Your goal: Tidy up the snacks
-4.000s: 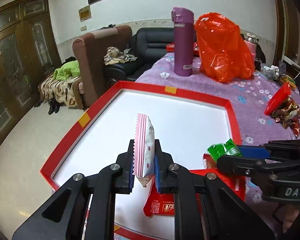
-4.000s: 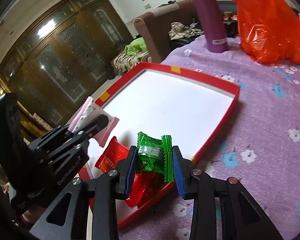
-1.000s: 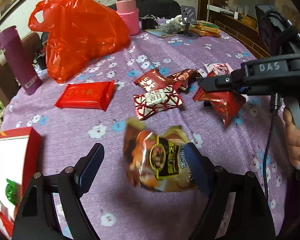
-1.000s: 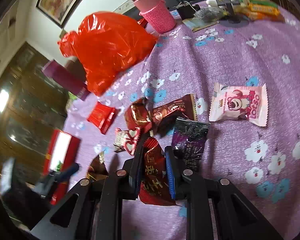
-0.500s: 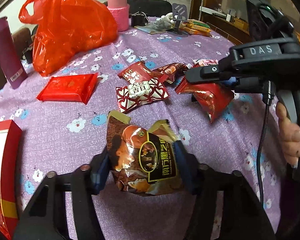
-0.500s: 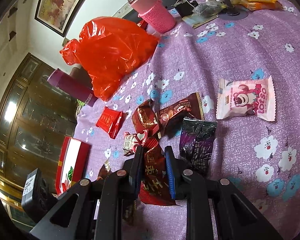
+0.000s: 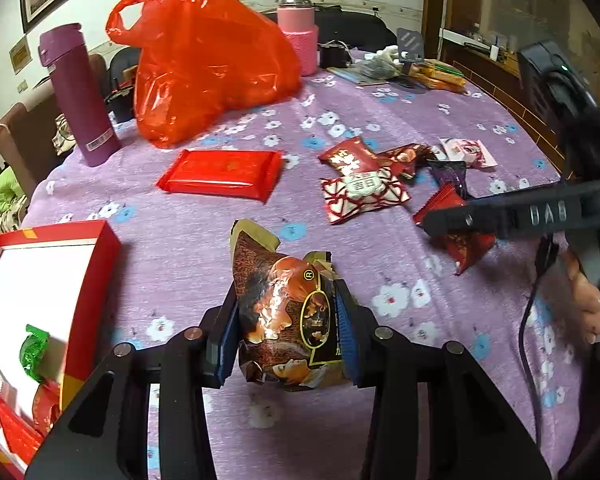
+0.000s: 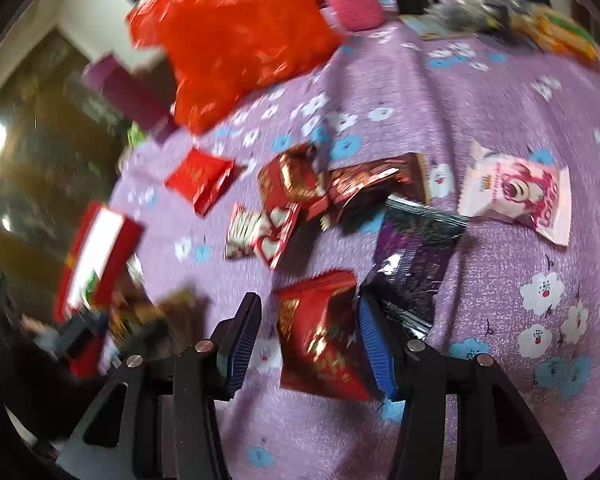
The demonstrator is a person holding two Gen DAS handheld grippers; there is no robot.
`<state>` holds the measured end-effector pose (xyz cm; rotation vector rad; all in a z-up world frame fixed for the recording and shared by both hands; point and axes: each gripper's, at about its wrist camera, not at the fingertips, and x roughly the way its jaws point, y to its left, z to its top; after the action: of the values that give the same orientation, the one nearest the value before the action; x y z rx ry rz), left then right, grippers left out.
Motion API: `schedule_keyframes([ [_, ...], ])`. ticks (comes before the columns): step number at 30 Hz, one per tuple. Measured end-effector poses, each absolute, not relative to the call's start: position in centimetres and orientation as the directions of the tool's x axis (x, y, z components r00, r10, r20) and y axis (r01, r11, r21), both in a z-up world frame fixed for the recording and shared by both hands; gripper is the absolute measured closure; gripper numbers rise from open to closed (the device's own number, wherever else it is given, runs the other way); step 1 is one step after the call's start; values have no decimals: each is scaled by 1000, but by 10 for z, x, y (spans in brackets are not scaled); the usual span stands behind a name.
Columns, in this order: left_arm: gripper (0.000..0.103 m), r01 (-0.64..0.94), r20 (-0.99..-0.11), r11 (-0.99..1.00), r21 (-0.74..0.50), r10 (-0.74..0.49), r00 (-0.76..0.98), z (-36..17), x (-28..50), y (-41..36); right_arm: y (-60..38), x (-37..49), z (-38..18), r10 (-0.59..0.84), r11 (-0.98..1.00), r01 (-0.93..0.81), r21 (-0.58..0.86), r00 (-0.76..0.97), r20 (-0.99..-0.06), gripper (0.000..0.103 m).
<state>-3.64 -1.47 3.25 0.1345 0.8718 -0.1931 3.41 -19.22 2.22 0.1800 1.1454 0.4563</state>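
Two grippers worked over the counter (image 7: 188,248): the left gripper (image 7: 286,332) clamped a brown snack packet (image 7: 284,312), while the right gripper's (image 8: 308,336) fingers stood apart around a red packet (image 8: 320,336).

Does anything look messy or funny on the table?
Yes. Several snack packets lie in a jumbled heap on the purple tablecloth, some overlapping, instead of in the red box. The brown packet in the left hand-held gripper looks crumpled, its top edge bent.
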Motion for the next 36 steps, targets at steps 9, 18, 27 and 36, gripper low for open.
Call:
schedule_keyframes([
  [9,60,233,-773,971,58,-104,626,27,-35,-21,-175,19,22,304,925,-343,166,401,-864,65],
  [18,61,250,-760,967,52,-124,638,25,-37,-25,-195,24,42,457,887,-297,354,447,-769,68],
  [27,69,277,-733,958,77,-134,667,35,-45,-35,-215,34,51,552,828,-228,513,497,-670,68],
  [36,70,309,-695,945,112,-148,704,54,-60,-46,-227,33,56,571,801,-196,565,533,-624,68],
])
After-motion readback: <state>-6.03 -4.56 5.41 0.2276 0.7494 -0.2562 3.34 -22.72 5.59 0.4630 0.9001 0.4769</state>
